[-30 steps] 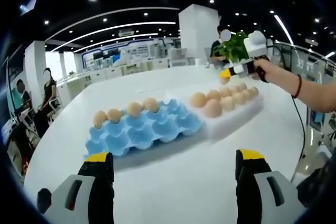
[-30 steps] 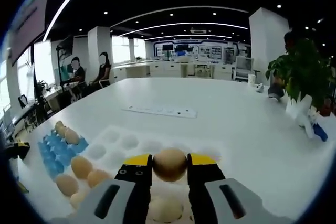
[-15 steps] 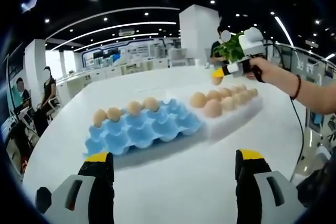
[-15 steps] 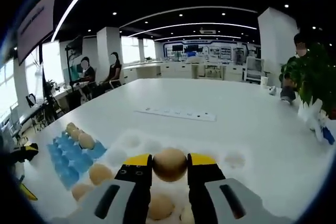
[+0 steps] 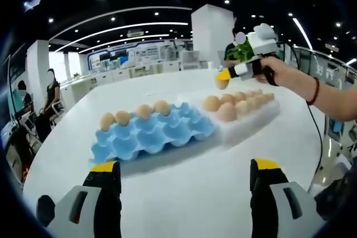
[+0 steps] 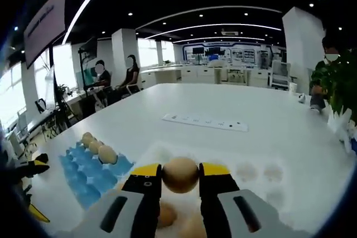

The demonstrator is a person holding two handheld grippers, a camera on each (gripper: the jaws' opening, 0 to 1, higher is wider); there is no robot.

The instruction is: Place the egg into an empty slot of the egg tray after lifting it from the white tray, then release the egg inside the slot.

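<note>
Egg aloft between trays, with a crack or a drop the risk.

Left gripper view: the left gripper (image 5: 184,176) hangs low and level with its jaws wide apart and nothing between them; the blue egg tray (image 5: 153,135) lies ahead of it, the white tray (image 5: 245,116) ahead and right. Beyond, the person's hand (image 5: 281,75) carries the right gripper (image 5: 223,76) above the white tray, reaching toward the egg tray.

Right gripper view: the right gripper (image 6: 180,174) is clamped on the egg (image 6: 180,174), level, with the white tray beneath and the egg tray (image 6: 89,172) ahead-left. A harder squeeze could crack the shell; a slack grip or lowering onto an occupied slot could drop it.
</note>
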